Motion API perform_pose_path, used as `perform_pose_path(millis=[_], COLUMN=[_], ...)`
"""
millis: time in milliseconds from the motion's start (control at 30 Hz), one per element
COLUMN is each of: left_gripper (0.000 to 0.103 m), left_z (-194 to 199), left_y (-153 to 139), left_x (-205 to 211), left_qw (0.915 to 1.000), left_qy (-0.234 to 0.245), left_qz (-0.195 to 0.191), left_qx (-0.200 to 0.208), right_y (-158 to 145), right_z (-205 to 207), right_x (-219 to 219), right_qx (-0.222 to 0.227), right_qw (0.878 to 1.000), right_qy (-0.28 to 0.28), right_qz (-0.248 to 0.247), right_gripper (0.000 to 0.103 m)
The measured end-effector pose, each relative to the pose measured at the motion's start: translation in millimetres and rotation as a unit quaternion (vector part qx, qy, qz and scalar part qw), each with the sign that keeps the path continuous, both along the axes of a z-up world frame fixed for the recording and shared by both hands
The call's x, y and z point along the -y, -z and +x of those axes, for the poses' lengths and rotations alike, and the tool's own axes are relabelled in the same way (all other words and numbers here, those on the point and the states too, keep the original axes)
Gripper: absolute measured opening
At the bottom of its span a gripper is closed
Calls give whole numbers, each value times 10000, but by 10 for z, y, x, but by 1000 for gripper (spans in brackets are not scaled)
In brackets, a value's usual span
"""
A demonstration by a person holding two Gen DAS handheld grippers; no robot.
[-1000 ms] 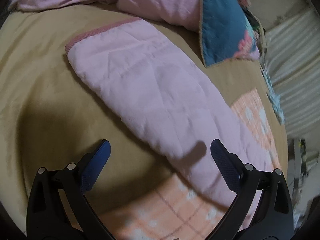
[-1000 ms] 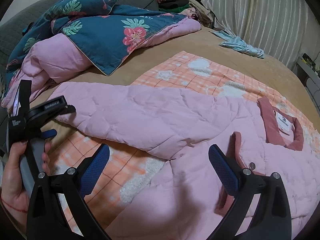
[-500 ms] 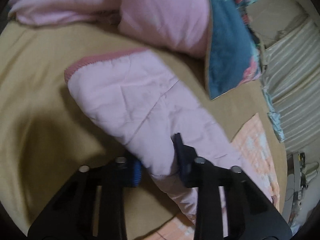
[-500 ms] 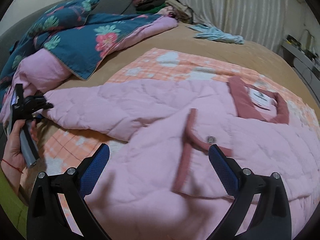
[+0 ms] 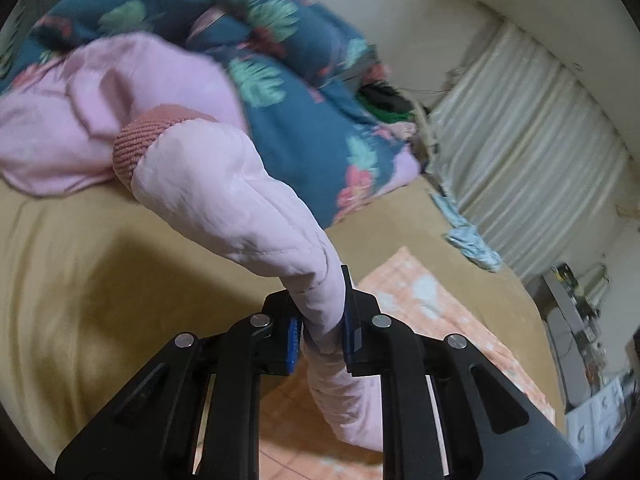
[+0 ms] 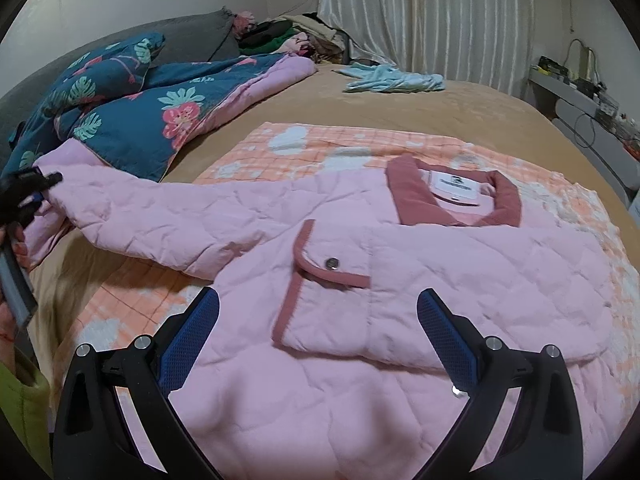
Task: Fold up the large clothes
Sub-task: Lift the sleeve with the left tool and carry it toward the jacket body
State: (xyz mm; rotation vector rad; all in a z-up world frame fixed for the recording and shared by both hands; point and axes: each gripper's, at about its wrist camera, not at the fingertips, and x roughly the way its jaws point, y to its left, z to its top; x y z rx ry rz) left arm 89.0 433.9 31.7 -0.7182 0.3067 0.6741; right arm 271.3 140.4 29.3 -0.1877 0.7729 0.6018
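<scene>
A pink quilted jacket (image 6: 400, 280) with a dark pink collar (image 6: 456, 196) lies spread on an orange checked blanket (image 6: 320, 148) on the bed. Its sleeve (image 6: 168, 216) stretches out to the left. My left gripper (image 5: 320, 324) is shut on that sleeve (image 5: 240, 200) near the ribbed cuff (image 5: 140, 140) and holds it lifted above the bed. It also shows at the left edge of the right wrist view (image 6: 28, 188). My right gripper (image 6: 318, 332) is open and empty, above the jacket's front near the flap with a snap button (image 6: 331, 263).
A blue floral quilt with pink lining (image 6: 132, 108) is piled at the back left. A light blue garment (image 6: 392, 80) lies on the tan bedsheet (image 6: 460, 108) near the curtains (image 6: 432, 12). A shelf with clutter (image 6: 580, 88) stands at right.
My left gripper closed on the sleeve and lifted it off the bed. My right gripper moved right over the jacket's front, staying open.
</scene>
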Motion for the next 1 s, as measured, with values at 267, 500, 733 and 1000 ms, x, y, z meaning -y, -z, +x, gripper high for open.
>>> perform_pose_path(millis=[267, 500, 733, 1000], left_gripper=[9, 9, 9, 9], left_z=[90, 184, 286, 444], left_y=[-450, -841, -1118, -1235], left_x=[591, 1086, 1526, 1890], left_qw=[9977, 9916, 9842, 9764], left_qy=[485, 914, 1253, 1608], left_qz=[423, 877, 1230, 1431], left_qx=[202, 255, 245, 183], right_y=[-171, -345, -541, -692], right_z=[-102, -225, -380, -509], right_x=[321, 617, 903, 1313], right_qx=[126, 242, 487, 630], right_qw=[9997, 9989, 9974, 9941], right_qy=[208, 382, 462, 723], right_qz=[-6, 144, 244, 515], right_gripper=[99, 99, 99, 99])
